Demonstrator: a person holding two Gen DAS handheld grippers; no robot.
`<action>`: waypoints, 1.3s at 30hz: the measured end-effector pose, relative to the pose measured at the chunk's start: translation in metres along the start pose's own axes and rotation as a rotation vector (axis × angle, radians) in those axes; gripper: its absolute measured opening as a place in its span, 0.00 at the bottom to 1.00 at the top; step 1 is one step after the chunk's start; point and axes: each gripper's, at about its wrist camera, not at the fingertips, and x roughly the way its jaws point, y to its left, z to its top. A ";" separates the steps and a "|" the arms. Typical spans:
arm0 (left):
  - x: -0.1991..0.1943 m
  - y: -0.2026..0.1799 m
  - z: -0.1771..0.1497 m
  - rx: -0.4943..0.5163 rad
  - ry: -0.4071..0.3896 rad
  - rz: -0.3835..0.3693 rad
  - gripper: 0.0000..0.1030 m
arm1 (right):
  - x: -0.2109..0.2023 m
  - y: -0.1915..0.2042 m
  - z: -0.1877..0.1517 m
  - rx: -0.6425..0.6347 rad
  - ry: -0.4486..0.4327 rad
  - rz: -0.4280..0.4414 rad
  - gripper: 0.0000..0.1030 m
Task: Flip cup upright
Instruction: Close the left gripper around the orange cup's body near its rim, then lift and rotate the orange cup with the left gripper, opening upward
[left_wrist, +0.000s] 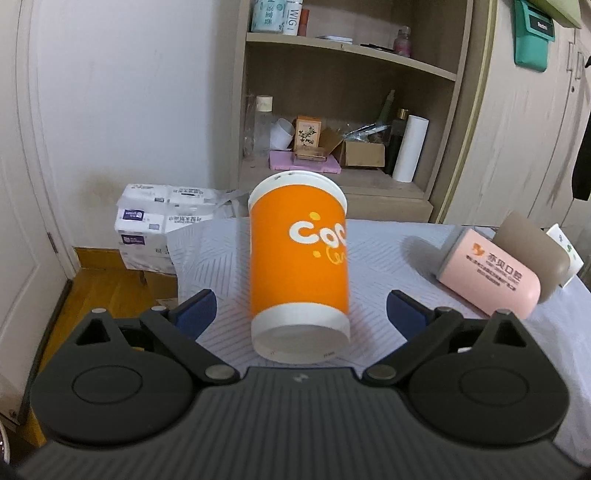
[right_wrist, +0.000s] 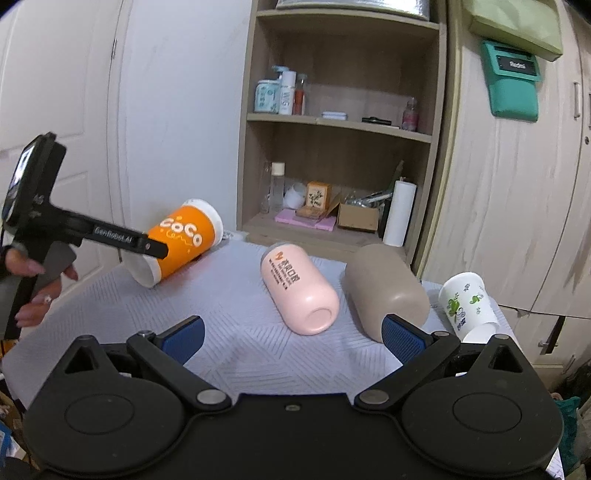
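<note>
Table (right_wrist: 240, 317) with a pale patterned cloth carries four cups, all off their bases — presumably laid down on purpose as the set-up for righting them one at a time. Shelf unit (right_wrist: 332, 147) stands behind, well apart from the work.

Brown cup (right_wrist: 388, 288) and pink cup (right_wrist: 299, 288) lie on their sides, side by side in mid-table, ends toward the right wrist camera. White cup (right_wrist: 467, 302) with green print lies tilted at the right edge, just beside the brown one.

Orange cup (left_wrist: 299, 258) is at the far left of the table. In the left wrist view its wider rim points away, its narrower end toward the camera; in the right wrist view it sits tilted, the narrow end low. Whether it rests on the cloth or is lifted I cannot tell.

Left gripper (left_wrist: 299, 314): blue pads (left_wrist: 195, 314) spread wide, a clear gap to the cup on each side — straddling it, holding nothing. Judgement: it is lined up for a grasp round the body, so this cup is the one in hand.

Right gripper (right_wrist: 291, 336): also wide open, empty, hanging back over the near cloth, likely waiting.
</note>
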 end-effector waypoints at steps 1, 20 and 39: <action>0.002 0.002 0.001 -0.003 -0.004 -0.010 0.97 | 0.002 0.001 -0.001 -0.003 0.006 -0.001 1.00; 0.003 -0.005 -0.011 -0.042 0.026 -0.031 0.61 | 0.034 0.011 0.004 0.012 0.049 0.027 1.00; -0.084 -0.093 -0.042 -0.038 0.035 -0.054 0.61 | 0.010 -0.024 -0.016 0.053 0.105 0.014 1.00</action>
